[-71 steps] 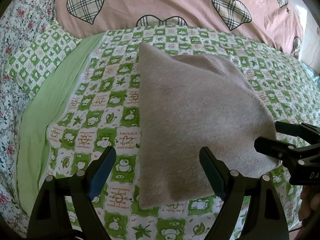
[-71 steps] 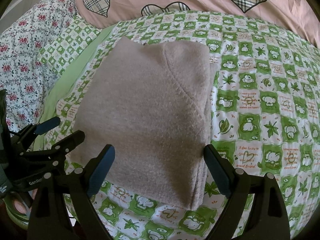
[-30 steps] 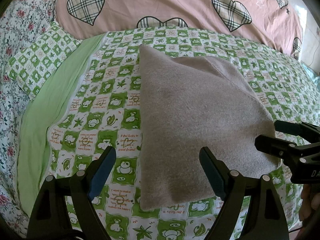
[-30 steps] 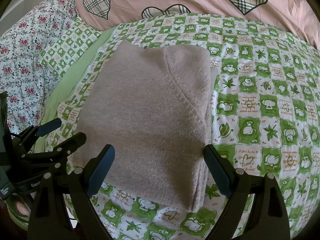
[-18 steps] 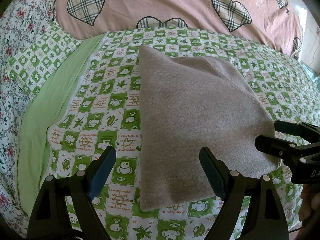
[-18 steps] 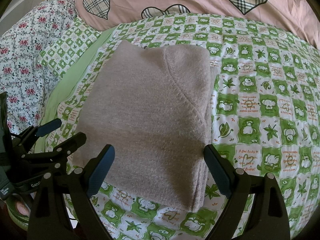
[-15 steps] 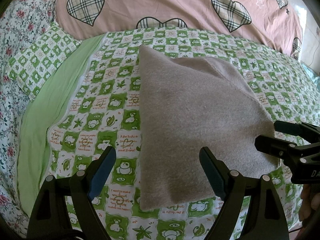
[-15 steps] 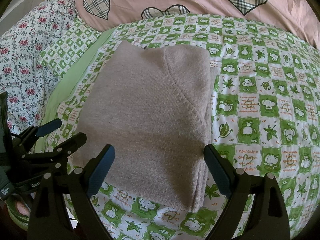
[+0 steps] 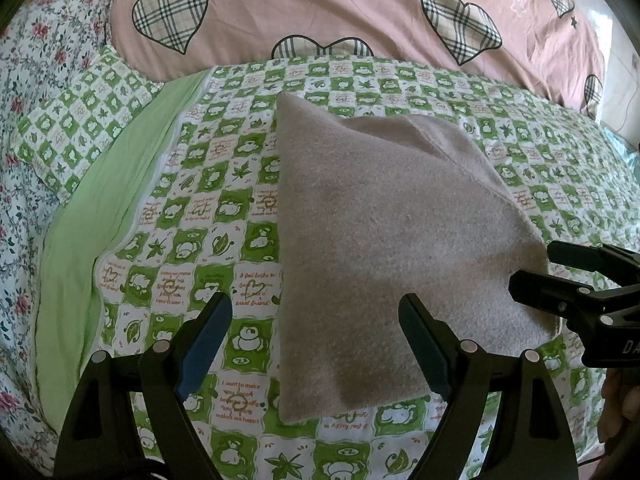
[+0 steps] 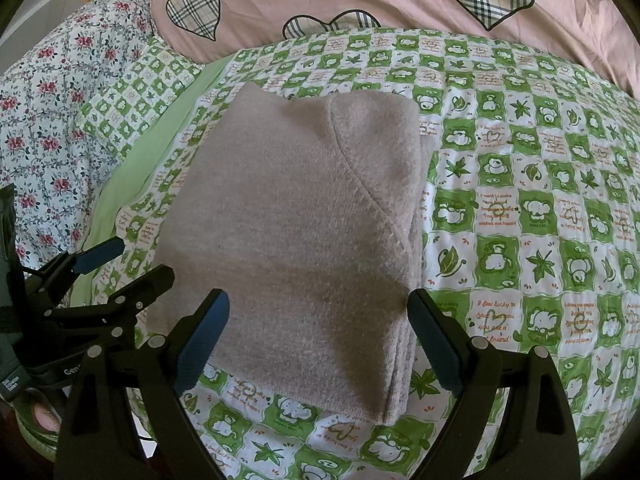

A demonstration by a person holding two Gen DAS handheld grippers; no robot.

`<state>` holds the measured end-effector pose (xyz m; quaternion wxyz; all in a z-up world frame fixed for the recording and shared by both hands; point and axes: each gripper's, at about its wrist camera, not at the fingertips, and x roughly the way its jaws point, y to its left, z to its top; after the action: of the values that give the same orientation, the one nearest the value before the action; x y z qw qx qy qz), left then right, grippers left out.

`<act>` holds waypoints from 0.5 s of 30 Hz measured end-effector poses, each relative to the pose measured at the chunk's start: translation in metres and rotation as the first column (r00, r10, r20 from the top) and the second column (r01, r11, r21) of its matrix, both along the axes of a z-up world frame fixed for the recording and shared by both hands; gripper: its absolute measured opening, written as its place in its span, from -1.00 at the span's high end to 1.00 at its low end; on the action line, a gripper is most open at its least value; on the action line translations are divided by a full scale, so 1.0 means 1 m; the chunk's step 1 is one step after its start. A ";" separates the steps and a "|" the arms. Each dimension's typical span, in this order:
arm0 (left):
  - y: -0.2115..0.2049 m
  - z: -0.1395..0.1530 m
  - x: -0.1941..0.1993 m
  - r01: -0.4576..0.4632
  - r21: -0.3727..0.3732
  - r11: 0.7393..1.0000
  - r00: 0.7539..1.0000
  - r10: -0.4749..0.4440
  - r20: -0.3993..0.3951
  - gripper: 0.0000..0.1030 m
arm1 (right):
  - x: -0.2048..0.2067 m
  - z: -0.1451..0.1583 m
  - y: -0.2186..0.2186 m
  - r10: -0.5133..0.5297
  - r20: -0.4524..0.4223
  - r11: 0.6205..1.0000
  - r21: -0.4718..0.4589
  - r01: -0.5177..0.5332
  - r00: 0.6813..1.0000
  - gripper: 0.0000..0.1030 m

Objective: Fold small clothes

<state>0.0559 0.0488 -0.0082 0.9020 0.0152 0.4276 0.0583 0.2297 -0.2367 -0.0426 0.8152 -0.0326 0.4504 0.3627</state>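
Observation:
A beige knitted garment (image 9: pixel 384 240) lies folded into a flat stack on the green checked bedspread (image 9: pixel 192 216); it also shows in the right wrist view (image 10: pixel 296 240), with a curved seam on top. My left gripper (image 9: pixel 316 344) is open and empty, its jaws wide apart just short of the garment's near left corner. My right gripper (image 10: pixel 318 344) is open and empty, straddling the near edge of the garment without touching it. The right gripper shows at the right edge of the left wrist view (image 9: pixel 576 280). The left gripper shows at the left edge of the right wrist view (image 10: pixel 108 272).
A pink quilt with plaid hearts (image 9: pixel 320 12) lies across the back of the bed. A floral sheet (image 10: pixel 48 92) and a plain green strip (image 9: pixel 88 232) lie to the left. A hand shows at the lower right (image 9: pixel 616 404).
Both grippers have drawn back very slightly from the garment since the earliest frames. The garment has not moved, and nothing has changed in the last second.

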 end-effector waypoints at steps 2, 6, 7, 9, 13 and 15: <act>0.000 0.000 0.001 0.003 0.001 1.000 1.000 -0.003 0.001 -0.66 | -0.001 0.002 0.001 -0.001 0.001 1.000 0.001 0.001 1.000 -0.76; -0.001 0.001 0.002 0.008 0.002 1.000 1.000 -0.008 -0.001 -0.66 | -0.001 0.002 0.000 -0.001 -0.001 1.000 0.001 0.001 1.000 -0.76; -0.001 0.001 0.002 0.010 0.004 1.000 1.000 -0.010 -0.002 -0.66 | -0.001 0.002 0.000 -0.002 0.000 1.000 0.000 0.002 1.000 -0.76; -0.002 0.002 0.002 0.014 0.004 1.000 1.000 -0.014 -0.001 -0.66 | -0.001 0.002 0.000 -0.002 0.001 1.000 0.001 0.002 1.000 -0.76; -0.001 0.002 0.002 0.018 0.003 1.000 1.000 -0.018 -0.001 -0.66 | -0.001 0.002 0.000 -0.004 0.001 1.000 0.000 0.004 1.000 -0.76; -0.002 0.002 0.003 0.019 0.003 1.000 1.000 -0.019 0.000 -0.66 | -0.001 0.003 0.000 -0.004 0.000 1.000 0.001 0.004 1.000 -0.76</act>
<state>0.0584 0.0467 -0.0061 0.9023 0.0206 0.4276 0.0504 0.2290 -0.2368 -0.0400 0.8159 -0.0314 0.4502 0.3615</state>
